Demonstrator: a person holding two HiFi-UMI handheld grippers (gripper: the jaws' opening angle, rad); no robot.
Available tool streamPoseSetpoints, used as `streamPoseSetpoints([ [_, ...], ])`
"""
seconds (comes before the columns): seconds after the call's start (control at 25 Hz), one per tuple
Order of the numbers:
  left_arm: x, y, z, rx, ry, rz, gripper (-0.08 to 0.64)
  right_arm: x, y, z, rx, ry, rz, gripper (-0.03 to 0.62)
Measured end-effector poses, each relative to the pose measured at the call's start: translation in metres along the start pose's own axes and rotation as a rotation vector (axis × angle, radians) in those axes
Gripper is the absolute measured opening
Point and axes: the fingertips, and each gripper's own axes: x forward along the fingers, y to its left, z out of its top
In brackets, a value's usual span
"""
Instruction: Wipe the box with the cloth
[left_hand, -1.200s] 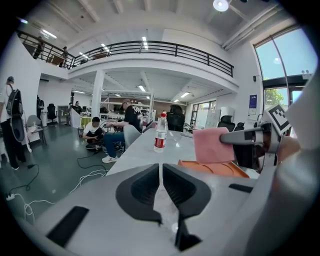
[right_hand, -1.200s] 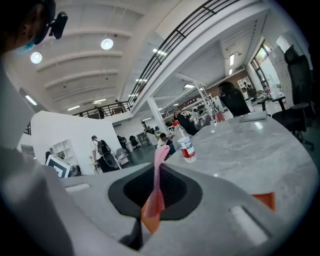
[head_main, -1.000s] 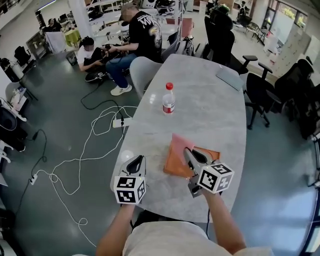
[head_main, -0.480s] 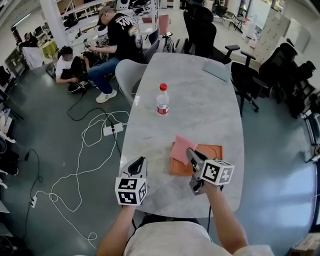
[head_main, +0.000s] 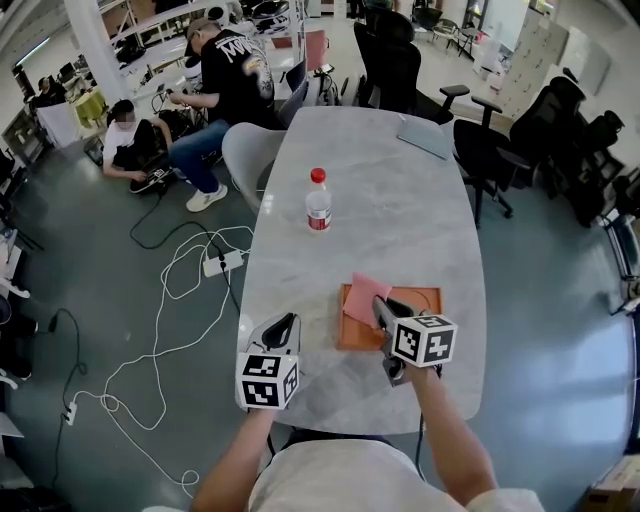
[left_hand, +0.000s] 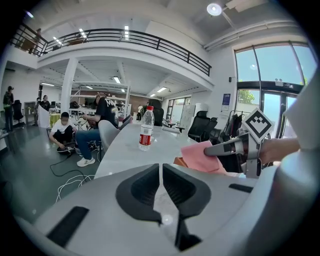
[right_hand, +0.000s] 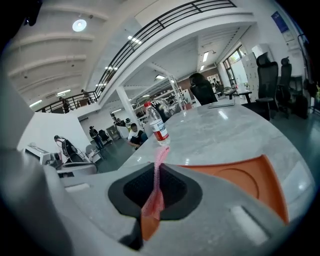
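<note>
As seen in the head view, the right gripper (head_main: 383, 308) is clamped on the pink cloth (head_main: 365, 296). The cloth sticks out ahead of its fingertips and lies over the orange box (head_main: 422, 300). The box sits flat on the table (head_main: 400, 210), directly under and just right of those fingers. Its long axis runs crosswise to them, left to right from the person. The cloth covers the box's left end; the right part is bare. The left gripper (head_main: 285, 324) hovers well left of the box, touching neither box nor cloth. A bottle (head_main: 318, 200) stands far ahead of both fingertips.

In the left gripper view, the left gripper (left_hand: 161, 167) has its jaws pressed together with nothing between them. The cloth (left_hand: 200, 156) and the right gripper (left_hand: 222, 148) show off to the right of its fingers. A sliver of the box (left_hand: 178, 161) shows below the cloth, and the bottle (left_hand: 146, 128) is ahead.

In the right gripper view, the right gripper (right_hand: 159, 167) pinches the cloth (right_hand: 156, 192) edge-on. The cloth stands as a thin vertical fold pointing forward toward the bottle (right_hand: 158, 125). The box (right_hand: 240, 182) spreads right of the fingers, with a round recess in its top.

Progress, as a judgement: the cloth is grasped and on the box, so wiping is at most begun. The right stretch of the box looks left to do. No view shows how much is already wiped.
</note>
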Motion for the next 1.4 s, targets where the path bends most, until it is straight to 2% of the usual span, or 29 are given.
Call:
streamPoseSetpoints([
  [0.8,0.015,-0.039,0.003,0.012,-0.005,0.007,0.026,-0.049,-0.055,0.005,-0.013,-0.03,-0.064,0.015],
  [1.4,0.023,-0.063,0.003,0.03,0.009,-0.021,0.026,-0.096,-0.114,0.007,0.042,-0.069,-0.171,0.015],
])
